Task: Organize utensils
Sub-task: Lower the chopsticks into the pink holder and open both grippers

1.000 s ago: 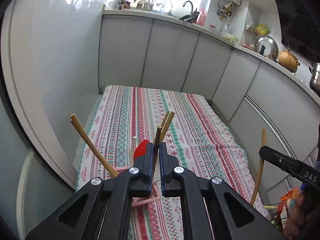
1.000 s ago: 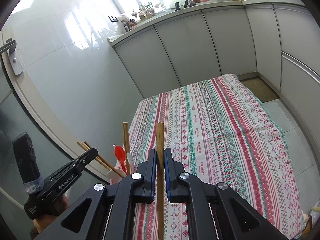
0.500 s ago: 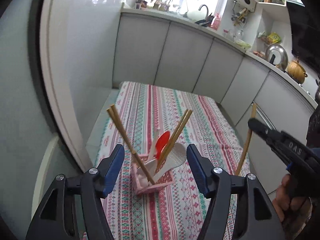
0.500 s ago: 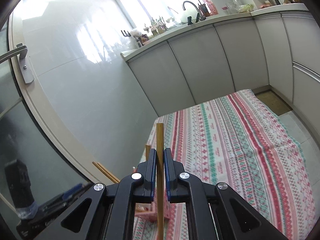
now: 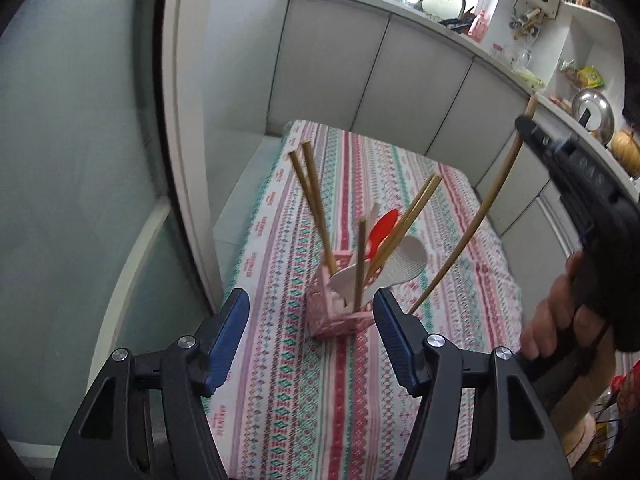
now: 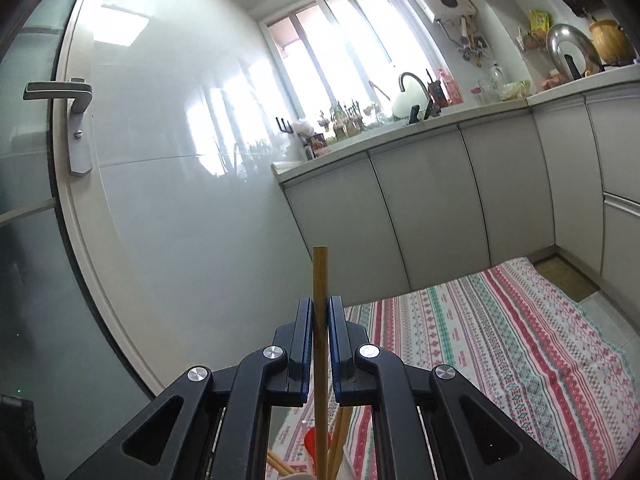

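A pink slotted holder (image 5: 340,316) stands on the striped tablecloth (image 5: 304,400). It holds several wooden chopsticks (image 5: 316,208), a red spoon (image 5: 384,226) and a white rice paddle (image 5: 404,266). My left gripper (image 5: 310,304) is open just in front of the holder, with nothing between its blue pads. My right gripper (image 6: 320,314) is shut on a single wooden chopstick (image 6: 320,272). In the left wrist view that right gripper (image 5: 530,130) hangs to the right of the holder, with its chopstick (image 5: 472,224) slanting down towards the holder's right side. The right wrist view shows the spoon (image 6: 311,440) directly below.
The table stands in a kitchen corner, with a white wall and glass door (image 6: 60,128) on the left. Grey cabinets (image 5: 400,88) run behind and to the right. A hand (image 5: 560,312) grips the right gripper's handle. The cloth beyond the holder is bare.
My left gripper opened, let go of a chopstick that now stands in the holder, and drew back. My right gripper carried its chopstick left over the holder and tilted up.
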A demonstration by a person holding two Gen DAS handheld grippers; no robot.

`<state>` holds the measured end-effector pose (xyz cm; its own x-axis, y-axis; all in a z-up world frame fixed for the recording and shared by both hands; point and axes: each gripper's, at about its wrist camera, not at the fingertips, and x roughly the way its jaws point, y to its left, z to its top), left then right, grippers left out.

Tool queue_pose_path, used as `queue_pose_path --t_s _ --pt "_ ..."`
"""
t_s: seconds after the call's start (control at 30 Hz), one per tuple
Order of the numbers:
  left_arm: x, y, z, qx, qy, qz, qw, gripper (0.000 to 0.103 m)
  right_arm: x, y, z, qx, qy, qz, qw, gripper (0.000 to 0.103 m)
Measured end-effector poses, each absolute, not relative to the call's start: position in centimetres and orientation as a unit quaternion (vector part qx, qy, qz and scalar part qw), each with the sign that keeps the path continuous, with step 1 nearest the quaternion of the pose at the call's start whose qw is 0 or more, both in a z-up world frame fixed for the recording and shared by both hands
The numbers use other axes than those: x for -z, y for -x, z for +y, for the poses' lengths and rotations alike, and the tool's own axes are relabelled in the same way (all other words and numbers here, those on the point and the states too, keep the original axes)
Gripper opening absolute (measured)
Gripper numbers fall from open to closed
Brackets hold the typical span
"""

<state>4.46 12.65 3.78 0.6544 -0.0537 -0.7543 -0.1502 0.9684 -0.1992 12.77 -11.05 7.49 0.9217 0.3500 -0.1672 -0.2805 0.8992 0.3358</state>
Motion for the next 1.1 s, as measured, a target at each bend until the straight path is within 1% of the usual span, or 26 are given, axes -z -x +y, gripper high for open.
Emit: queue_pose_path --t_s 0.13,0.43,0.63,0.87,1.1 --pt "-3.2 -4.9 13.4 -0.054 0.109 0.429 0.895 0.067 -7.2 -12.7 -10.3 -0.153 -0.146 0.090 0.973 0.008" --pt "-2.3 -5.6 14.4 -0.070 0.114 0.449 0.883 0.067 -5.6 -11.5 -7.7 -0.114 -0.067 0.041 0.990 0.008" --pt "-2.2 -5.8 14.8 -0.074 0.120 0.449 0.882 0.067 -6.1 -10.7 -7.0 -0.118 -0.065 0.022 0.991 0.008" --pt "-1.9 -6.1 15.1 -0.075 0.125 0.451 0.881 0.067 -5.3 -11.3 -6.6 -0.118 -0.072 0.032 0.990 0.008" --pt "-1.8 -6.2 15.0 -0.074 0.124 0.450 0.881 0.067 -6.0 -10.7 -7.3 -0.129 -0.089 0.028 0.987 0.008"
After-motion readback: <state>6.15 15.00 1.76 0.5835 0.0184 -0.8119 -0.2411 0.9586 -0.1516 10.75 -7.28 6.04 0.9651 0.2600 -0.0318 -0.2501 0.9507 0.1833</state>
